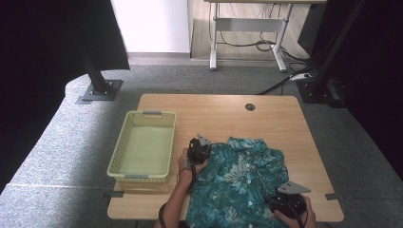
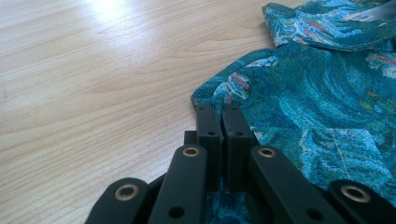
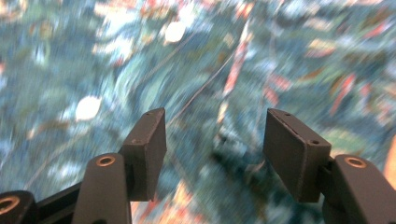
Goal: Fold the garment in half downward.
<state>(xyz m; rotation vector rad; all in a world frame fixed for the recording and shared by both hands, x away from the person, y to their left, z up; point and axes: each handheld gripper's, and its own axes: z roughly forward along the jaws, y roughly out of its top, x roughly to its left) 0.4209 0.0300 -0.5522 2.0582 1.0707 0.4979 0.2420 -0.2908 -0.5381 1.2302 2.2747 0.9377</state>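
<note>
A teal shirt [image 1: 237, 180] with a flower print lies spread on the wooden table [image 1: 266, 114], its collar toward the far side. My left gripper [image 1: 202, 151] rests at the shirt's left shoulder edge. In the left gripper view its jaws [image 2: 219, 116] are pressed together, with the shirt [image 2: 317, 93] hem pinched between them. My right gripper [image 1: 280, 202] hovers over the lower right part of the shirt, near the table's front edge. In the blurred right gripper view the jaws [image 3: 215, 149] stand wide apart just above the shirt [image 3: 210, 56], with nothing pinched.
A pale green plastic basket [image 1: 126, 142] with nothing in it stands on the table's left side, close to my left hand. A cable hole [image 1: 250, 107] sits near the far edge. Bare wood [image 2: 93, 84] stretches left of the shirt.
</note>
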